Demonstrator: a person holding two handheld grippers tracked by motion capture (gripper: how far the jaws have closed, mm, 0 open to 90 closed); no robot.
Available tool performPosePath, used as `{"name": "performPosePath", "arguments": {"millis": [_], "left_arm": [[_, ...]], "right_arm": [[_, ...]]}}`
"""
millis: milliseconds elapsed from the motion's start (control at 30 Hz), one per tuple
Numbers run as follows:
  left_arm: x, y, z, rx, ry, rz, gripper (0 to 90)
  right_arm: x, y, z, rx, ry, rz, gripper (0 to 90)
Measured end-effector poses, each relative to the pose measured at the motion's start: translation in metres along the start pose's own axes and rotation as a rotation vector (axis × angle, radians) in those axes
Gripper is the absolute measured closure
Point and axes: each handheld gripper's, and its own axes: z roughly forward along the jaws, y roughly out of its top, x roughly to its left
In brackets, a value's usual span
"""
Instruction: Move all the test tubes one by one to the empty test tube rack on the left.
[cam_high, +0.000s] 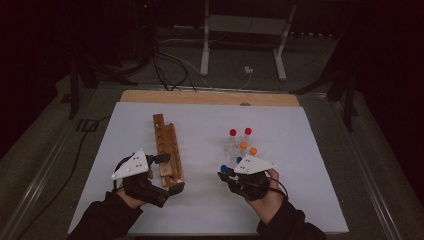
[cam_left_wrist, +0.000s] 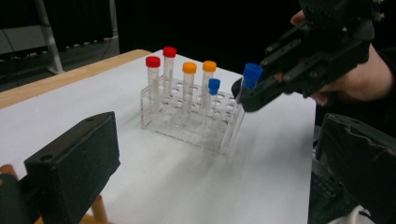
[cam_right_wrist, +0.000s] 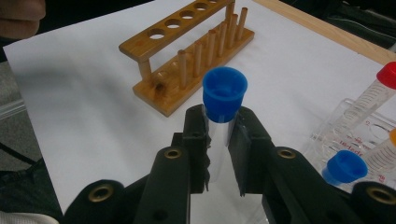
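High view: wooden rack (cam_high: 167, 150) empty, 5 tubes left in clear rack (cam_high: 239, 147). Left gripper view: left gripper (cam_left_wrist: 210, 186) fingers wide, holding nothing. Right gripper view: right gripper (cam_right_wrist: 219, 140) fingers clamp blue-capped tube (cam_right_wrist: 223, 100), lifted out, not yet in wooden rack

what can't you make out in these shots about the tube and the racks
- Lower end of the blue-capped tube: right gripper view, hidden behind the right gripper.
- Print on the clear rack: right gripper view, cut by the edge.
- Wooden rack near end: high view, covered by the left gripper.
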Motion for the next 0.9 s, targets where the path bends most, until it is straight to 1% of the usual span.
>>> {"name": "performPosePath", "arguments": {"millis": [167, 200, 333, 400, 533, 767, 900], "left_arm": [[-0.004, 0.011, 0.01, 0.014, -0.032, 0.017, 0.5], [-0.004, 0.011, 0.01, 0.014, -0.032, 0.017, 0.5], [-0.006, 0.015, 0.019, 0.02, -0.048, 0.023, 0.5], [-0.008, 0.018, 0.025, 0.023, -0.064, 0.027, 0.6], [-0.01, 0.02, 0.03, 0.024, -0.074, 0.034, 0.6], [-0.015, 0.027, 0.041, 0.016, -0.091, 0.051, 3.9], [-0.017, 0.03, 0.046, 0.013, -0.101, 0.059, 7.9]], "right_arm": [[0.001, 0.0, 0.001, -0.001, 0.003, -0.002, 76.6], [0.001, 0.0, 0.001, -0.002, 0.003, -0.004, 76.5], [0.002, 0.0, 0.0, -0.004, 0.004, -0.006, 76.5], [0.003, 0.001, 0.0, -0.006, 0.006, -0.009, 76.5], [0.004, 0.001, 0.0, -0.009, 0.008, -0.008, 76.6], [0.005, 0.0, 0.001, -0.01, 0.016, -0.007, 76.6], [0.007, 0.0, 0.003, -0.006, 0.023, -0.004, 76.6]]}}
